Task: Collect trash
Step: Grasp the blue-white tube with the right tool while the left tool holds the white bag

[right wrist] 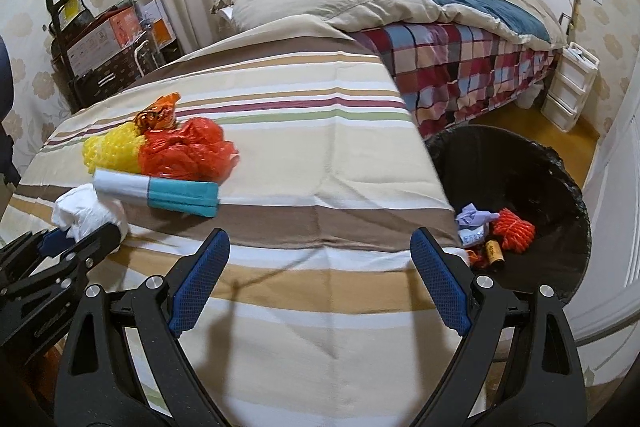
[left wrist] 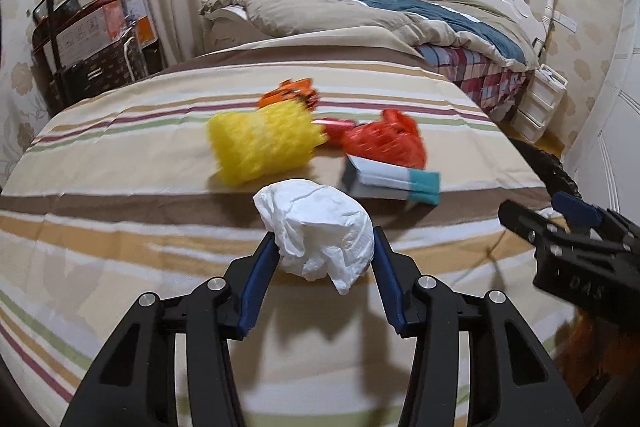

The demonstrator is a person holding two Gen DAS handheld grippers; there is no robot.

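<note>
- White crumpled tissue (left wrist: 320, 227) sits between the blue pads (left wrist: 258, 283) of the left gripper (left wrist: 324, 279), which press on it from both sides; it is gripped at the near edge of the striped cloth (left wrist: 120, 155).
- Right gripper (right wrist: 320, 279) hangs over that near edge with its jaws wide apart and nothing between them.
- Behind the tissue, toward the middle of the cloth, lie a yellow mesh (left wrist: 260, 143), an orange wrapper (left wrist: 290, 93), a red bag (left wrist: 386, 141) and a white-and-teal box (left wrist: 394, 181), bunched close together.
- The box is nearest the tissue; the red bag is just behind it.
- Off the right edge of the cloth stands a black bin (right wrist: 560, 163) on the floor.
- Inside it are an orange mesh (right wrist: 514, 229), a pale purple scrap (right wrist: 474, 217) and a small brown roll (right wrist: 494, 253).
</note>
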